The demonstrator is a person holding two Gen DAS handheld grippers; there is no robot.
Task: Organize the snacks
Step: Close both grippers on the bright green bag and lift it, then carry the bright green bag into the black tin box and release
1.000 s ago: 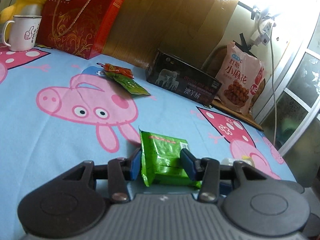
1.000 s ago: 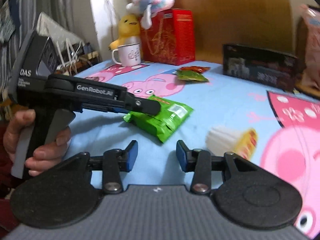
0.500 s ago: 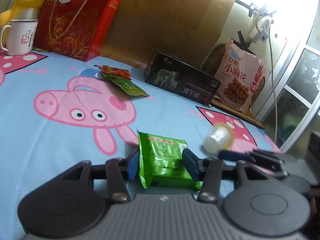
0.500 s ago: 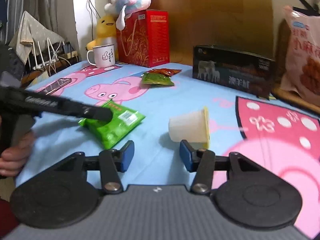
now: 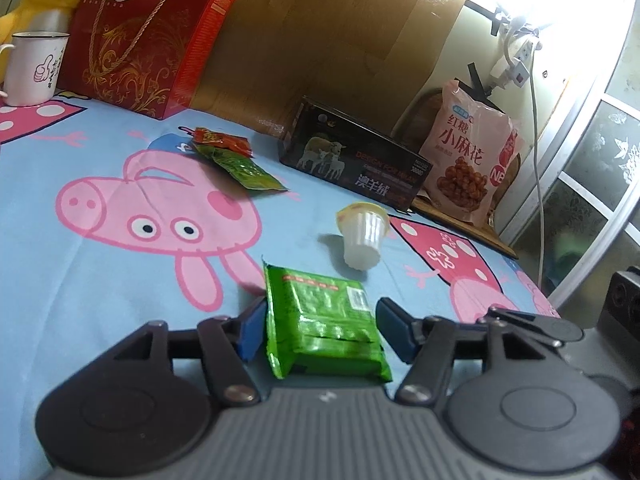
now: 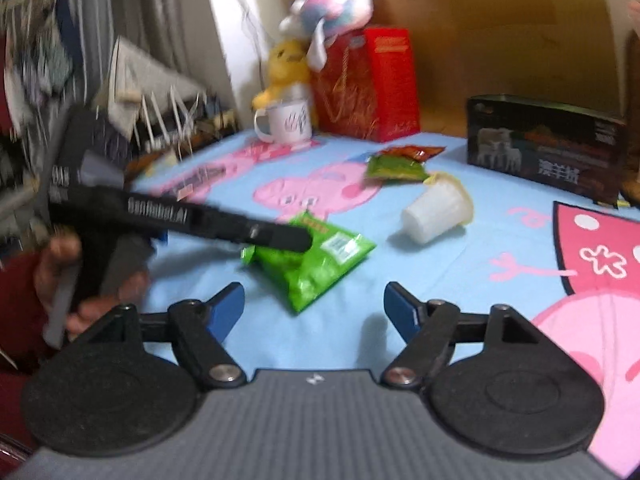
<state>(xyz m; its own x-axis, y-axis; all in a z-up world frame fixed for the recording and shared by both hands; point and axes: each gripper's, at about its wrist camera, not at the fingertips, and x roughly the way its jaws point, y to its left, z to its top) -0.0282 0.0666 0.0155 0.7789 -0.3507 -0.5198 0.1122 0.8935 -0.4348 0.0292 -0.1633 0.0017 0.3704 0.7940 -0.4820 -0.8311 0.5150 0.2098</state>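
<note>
Left gripper (image 5: 320, 326): jaws have just been opening, now standing partly apart with the flat green foil snack packet (image 5: 326, 326) lying between them on the blue pig-print cloth (image 5: 80, 280); right pad is clear of the packet, left pad sits right at its edge (contact there can't be told). Right gripper (image 6: 314, 306): jaws have also just been opening, now wide, nothing between them, only cloth underneath. In the right wrist view the green packet sits at 12 o'clock just beyond the fingertips, with the left gripper's black finger crossing its near end from 9 o'clock; a hand (image 6: 60, 276) holds that tool's handle. Further out, a white plastic jelly cup with yellow lid (image 5: 364, 232) lies on its side at 1 o'clock from the packet, apart from it. Beyond, at 11 o'clock, a small green sachet (image 5: 244, 170) and a small red sachet (image 5: 222, 140) touch each other. At the far edge: black carton with sheep print (image 5: 356, 168), red gift box (image 5: 148, 40), white mug (image 5: 34, 68).
</note>
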